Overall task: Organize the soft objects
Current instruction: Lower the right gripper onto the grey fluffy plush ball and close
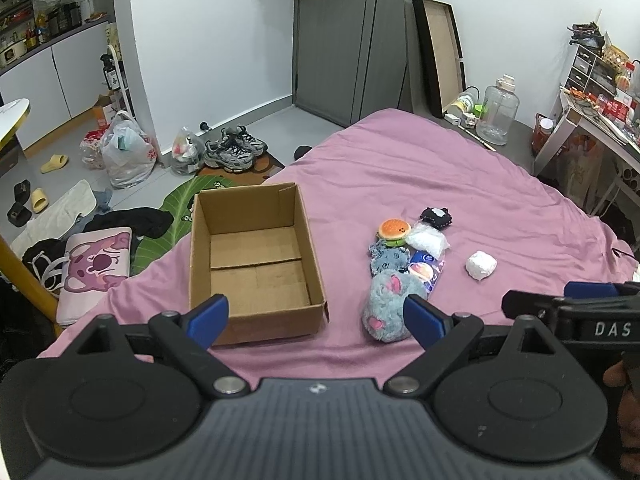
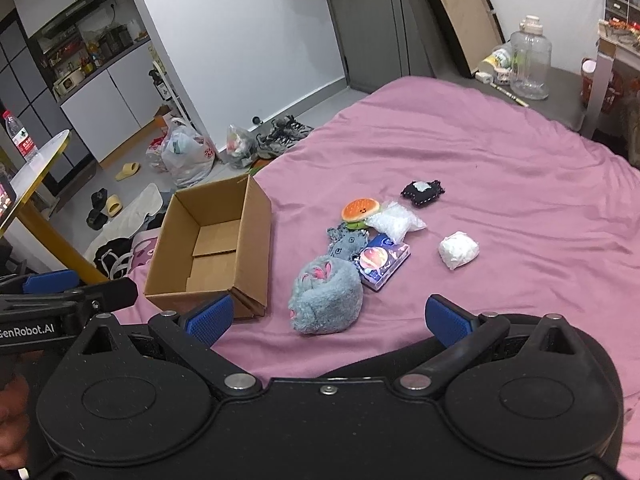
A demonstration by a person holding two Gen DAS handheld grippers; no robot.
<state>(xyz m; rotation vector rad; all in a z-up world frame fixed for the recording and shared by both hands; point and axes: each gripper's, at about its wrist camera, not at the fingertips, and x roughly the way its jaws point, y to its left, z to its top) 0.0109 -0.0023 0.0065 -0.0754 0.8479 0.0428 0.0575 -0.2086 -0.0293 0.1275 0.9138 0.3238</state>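
An open, empty cardboard box (image 1: 256,256) (image 2: 216,248) sits on the pink bed. Right of it lies a cluster of soft objects: a grey fluffy plush (image 1: 386,306) (image 2: 326,300), a small grey knit toy (image 1: 390,258) (image 2: 346,242), a burger toy (image 1: 395,231) (image 2: 360,210), a clear bag of white filling (image 1: 428,240) (image 2: 394,220), a blue packet (image 1: 426,272) (image 2: 380,262), a black pouch (image 1: 436,216) (image 2: 422,191) and a white wad (image 1: 480,265) (image 2: 459,250). My left gripper (image 1: 316,318) is open and empty, short of the box and plush. My right gripper (image 2: 332,316) is open and empty, just short of the plush.
The pink bedsheet (image 1: 440,168) (image 2: 500,168) covers the bed. On the floor to the left are shoes (image 1: 236,150), plastic bags (image 1: 124,152), slippers and a pink cushion (image 1: 96,264). A large water jug (image 1: 498,110) stands beyond the bed. A desk (image 1: 592,120) is at right.
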